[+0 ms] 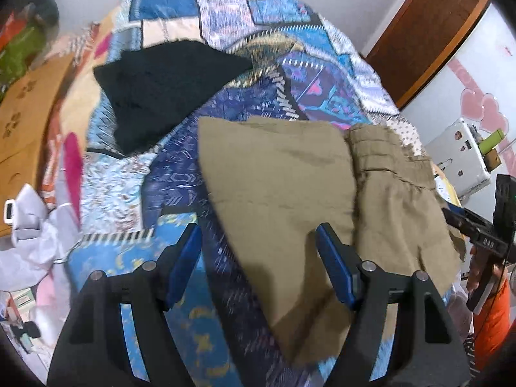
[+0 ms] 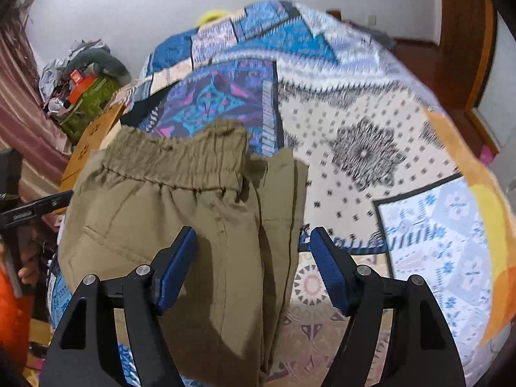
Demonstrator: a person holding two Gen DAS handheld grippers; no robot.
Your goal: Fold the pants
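Pants [image 1: 290, 200] lie on the bed [image 1: 225, 74] already doubled into a compact khaki stack, waistband [image 2: 180, 158] at the far end, so I judge the folding mostly done, perhaps one more fold or a tidy left. I have the left gripper [image 1: 258, 258] wide open above them, holding nothing; the right gripper [image 2: 253, 258] is equally wide and empty.
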